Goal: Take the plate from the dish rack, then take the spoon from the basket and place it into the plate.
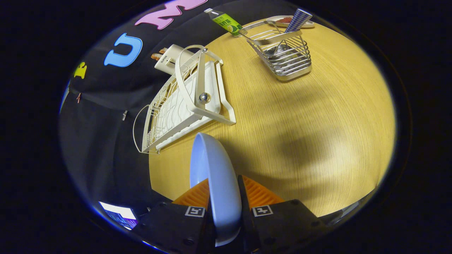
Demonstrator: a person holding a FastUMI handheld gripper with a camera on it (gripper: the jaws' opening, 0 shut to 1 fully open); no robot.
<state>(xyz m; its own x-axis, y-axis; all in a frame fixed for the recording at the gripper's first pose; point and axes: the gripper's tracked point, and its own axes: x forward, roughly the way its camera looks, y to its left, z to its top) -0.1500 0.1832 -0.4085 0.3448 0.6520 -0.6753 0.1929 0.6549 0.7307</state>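
Observation:
A pale blue plate [215, 176] stands on edge between my two orange fingers [196, 195], and my gripper [224, 192] is shut on it, held above the wooden table [317, 134]. The white dish rack [183, 98] lies beyond the fingers to the left, with no dishes in it. Further off to the right stands the wire basket [282, 53]. A spoon [298, 19] with a blue checked handle leans in it, its bowl down inside.
A green-labelled bottle [226, 21] lies at the table's far edge beside the basket. A small dish [282, 20] with something red sits behind the basket. A white box [169, 58] rests behind the rack. The table edge runs close on the left.

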